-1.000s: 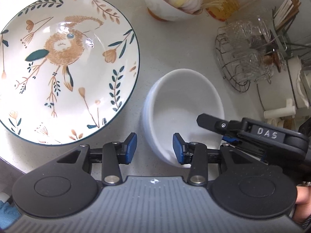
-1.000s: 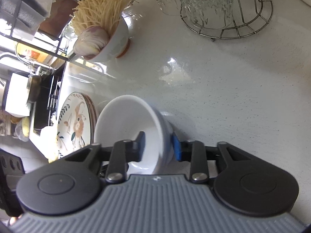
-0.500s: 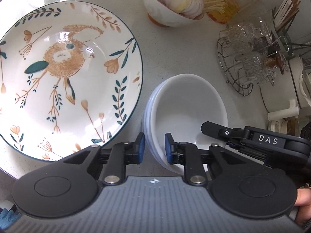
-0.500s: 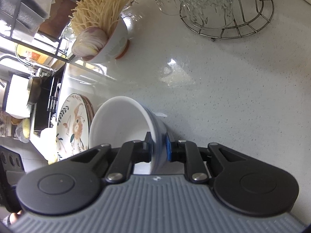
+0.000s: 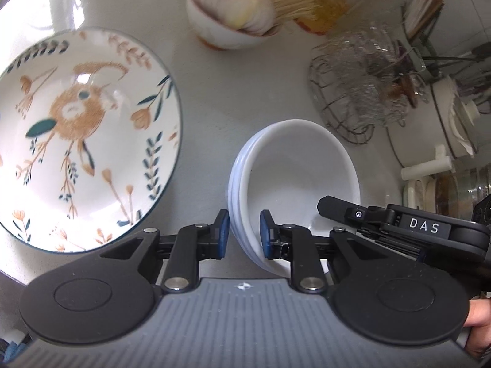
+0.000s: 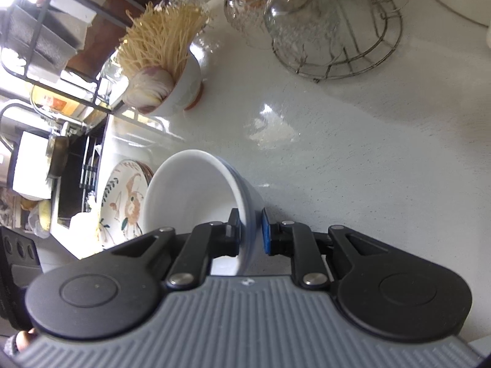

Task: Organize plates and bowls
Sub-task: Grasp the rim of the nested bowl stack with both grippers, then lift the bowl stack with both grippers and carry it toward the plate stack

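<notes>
Gripping the stack of white bowls (image 5: 294, 181) by opposite rims, left gripper (image 5: 242, 234) and right gripper (image 6: 249, 231) both clamping, just beside the patterned plate (image 5: 83, 135) mid-counter (image 6: 368, 159).

On the counter (image 5: 233, 98), my two claws meet at the stacked bowls (image 5: 294, 178), left claw (image 5: 244, 234) on their near-left rim, right claw (image 6: 250, 230) opposite. The plate (image 5: 79, 135) lies left of them, the noodle bowl (image 5: 230, 15) behind, the glass rack (image 5: 353, 101) to the right.
</notes>
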{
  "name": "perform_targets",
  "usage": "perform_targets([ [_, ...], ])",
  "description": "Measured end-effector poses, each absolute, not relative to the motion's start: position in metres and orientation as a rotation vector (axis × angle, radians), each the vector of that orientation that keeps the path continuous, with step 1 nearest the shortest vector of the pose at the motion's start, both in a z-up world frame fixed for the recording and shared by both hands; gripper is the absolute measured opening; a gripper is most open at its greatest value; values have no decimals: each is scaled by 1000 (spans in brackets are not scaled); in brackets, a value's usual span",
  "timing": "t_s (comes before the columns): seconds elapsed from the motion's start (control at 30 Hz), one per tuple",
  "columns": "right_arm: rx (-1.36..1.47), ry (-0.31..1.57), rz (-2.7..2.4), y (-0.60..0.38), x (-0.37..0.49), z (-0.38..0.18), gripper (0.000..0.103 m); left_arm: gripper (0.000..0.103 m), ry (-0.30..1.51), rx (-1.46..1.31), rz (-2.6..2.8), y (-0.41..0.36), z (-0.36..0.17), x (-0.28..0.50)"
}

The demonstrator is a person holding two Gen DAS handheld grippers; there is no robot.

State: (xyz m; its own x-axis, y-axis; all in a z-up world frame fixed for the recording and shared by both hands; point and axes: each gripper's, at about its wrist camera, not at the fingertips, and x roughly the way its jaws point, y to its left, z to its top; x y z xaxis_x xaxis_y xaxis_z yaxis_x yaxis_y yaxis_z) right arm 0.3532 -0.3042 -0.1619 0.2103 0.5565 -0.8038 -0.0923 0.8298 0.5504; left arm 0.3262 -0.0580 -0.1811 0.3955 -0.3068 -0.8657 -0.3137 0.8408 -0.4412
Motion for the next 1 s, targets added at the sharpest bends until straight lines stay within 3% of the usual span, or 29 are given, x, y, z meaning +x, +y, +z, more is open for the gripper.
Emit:
perform_targets([
  [0.47, 487, 1143, 342, -321, 330, -128, 17, 25, 1172, -477, -211, -68, -145, 356],
  [1.0, 560, 1078, 268, -297, 300, -129, 17, 25, 1163, -392, -323, -39, -134, 355],
])
